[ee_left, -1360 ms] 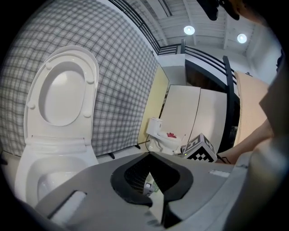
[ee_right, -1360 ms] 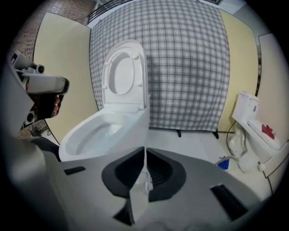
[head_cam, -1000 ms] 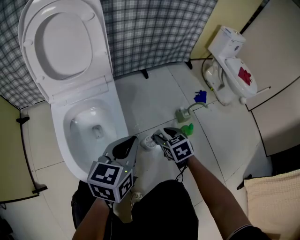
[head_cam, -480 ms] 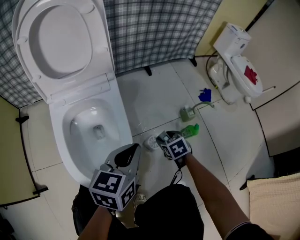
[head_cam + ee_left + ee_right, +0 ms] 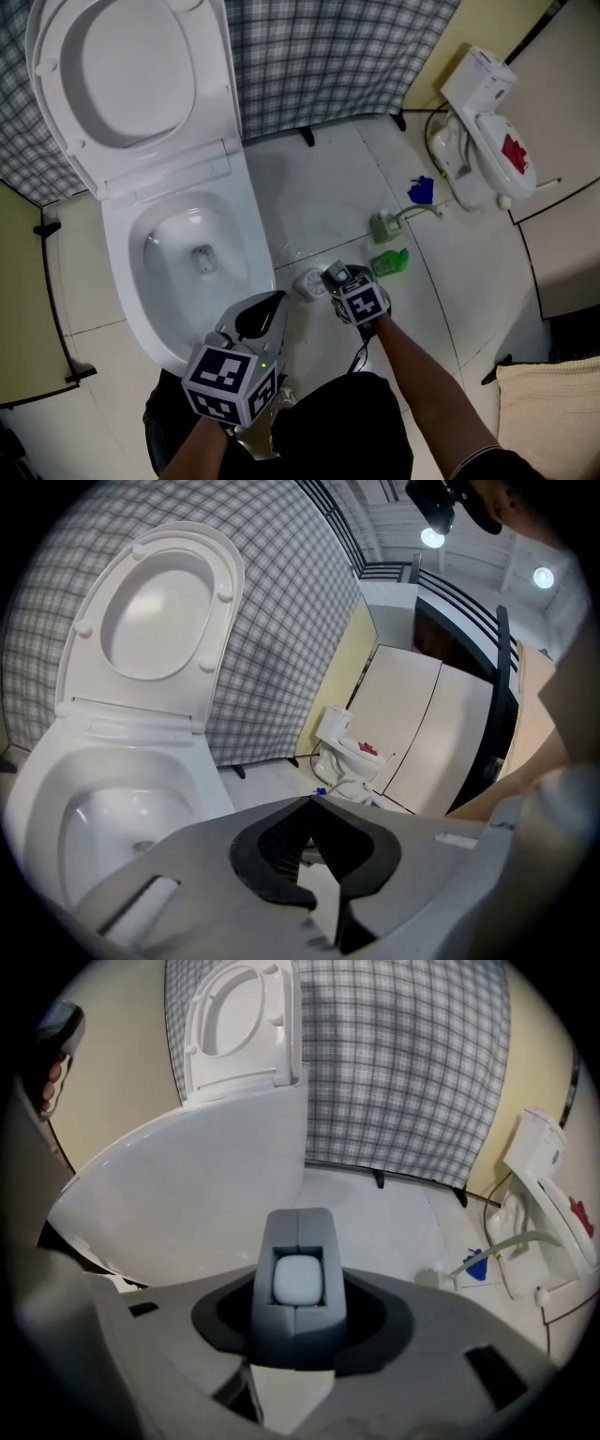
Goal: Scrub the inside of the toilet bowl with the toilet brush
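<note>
Brush handle [image 5: 298, 1288] grey, white-capped

The bowl [image 5: 255, 248] at 10 o'clock is open from above, because its lid [image 5: 131, 75] stands tipped back against the checked curtain [image 5: 319, 66] at 11. Only the rim bars the way for my left gripper [image 5: 272, 305], which hangs just beside it with its jaws together. A bare strip of tile [image 5: 309, 178] runs toward 12. At 1 o'clock 3 small things crowd the floor: a green item [image 5: 390, 261], a grey item [image 5: 382, 227] and a blue item [image 5: 422, 190]. Behind them at 2, a small toilet [image 5: 483, 122] and a cabinet front [image 5: 562, 122] close that side. My right gripper [image 5: 330, 277] has no spare gap: its jaws have just been closing, and the brush handle [image 5: 298, 1330] fills them.
</note>
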The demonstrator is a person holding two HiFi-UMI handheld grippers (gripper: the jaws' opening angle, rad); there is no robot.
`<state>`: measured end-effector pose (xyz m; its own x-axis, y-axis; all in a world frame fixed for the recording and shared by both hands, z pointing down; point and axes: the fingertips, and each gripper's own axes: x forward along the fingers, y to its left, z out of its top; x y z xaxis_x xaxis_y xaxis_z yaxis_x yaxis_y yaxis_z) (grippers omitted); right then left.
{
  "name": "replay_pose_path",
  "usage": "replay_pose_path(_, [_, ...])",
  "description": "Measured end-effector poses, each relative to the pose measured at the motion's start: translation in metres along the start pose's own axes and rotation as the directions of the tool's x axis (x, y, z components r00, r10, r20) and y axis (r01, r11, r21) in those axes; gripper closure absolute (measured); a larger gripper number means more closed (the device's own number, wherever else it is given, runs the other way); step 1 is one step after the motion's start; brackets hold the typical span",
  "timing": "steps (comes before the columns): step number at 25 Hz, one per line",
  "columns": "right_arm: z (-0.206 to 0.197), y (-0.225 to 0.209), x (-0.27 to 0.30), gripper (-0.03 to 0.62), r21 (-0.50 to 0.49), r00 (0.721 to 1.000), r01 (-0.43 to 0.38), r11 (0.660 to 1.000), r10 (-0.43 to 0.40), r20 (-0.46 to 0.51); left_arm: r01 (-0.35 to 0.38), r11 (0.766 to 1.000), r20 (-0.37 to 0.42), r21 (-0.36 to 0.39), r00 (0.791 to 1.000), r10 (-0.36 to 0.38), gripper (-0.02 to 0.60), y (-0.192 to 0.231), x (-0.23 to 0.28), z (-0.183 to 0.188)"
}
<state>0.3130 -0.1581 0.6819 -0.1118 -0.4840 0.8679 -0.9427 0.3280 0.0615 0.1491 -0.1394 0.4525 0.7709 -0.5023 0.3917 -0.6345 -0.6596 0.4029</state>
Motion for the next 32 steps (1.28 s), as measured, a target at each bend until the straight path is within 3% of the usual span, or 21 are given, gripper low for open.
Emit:
replay_pose_path(10, [0.004,-0.006,-0.030,0.393,0.016,0.999,-0.021,1.000,0.020,0.035,-0.018,1.000,0.014,0.007,1.000,0.018,0.572,0.003,-0.012,0.007])
replay_pose_path(19, [0.038,-0.027,-0.129,0.394,0.058,0.983,0.008,0.998,-0.019,0.181,-0.036,0.999,0.122,0.034,0.992,0.032,0.572,-0.008,-0.048,0.055])
replay_pose_path(25, [0.093,-0.025,-0.220,0.395,-0.028,0.951,0.042,0.999,-0.031,0.309,-0.032,0.996,0.185,0.084,0.983,0.016,0.572,-0.034,-0.082,0.085])
replay_pose_path(32, [0.155,0.014,-0.320,0.395,-0.122,0.880,0.074,0.990,-0.007,0.475,-0.056,0.989,0.247,0.139,0.969,0.020,0.572,-0.055,-0.129,0.106])
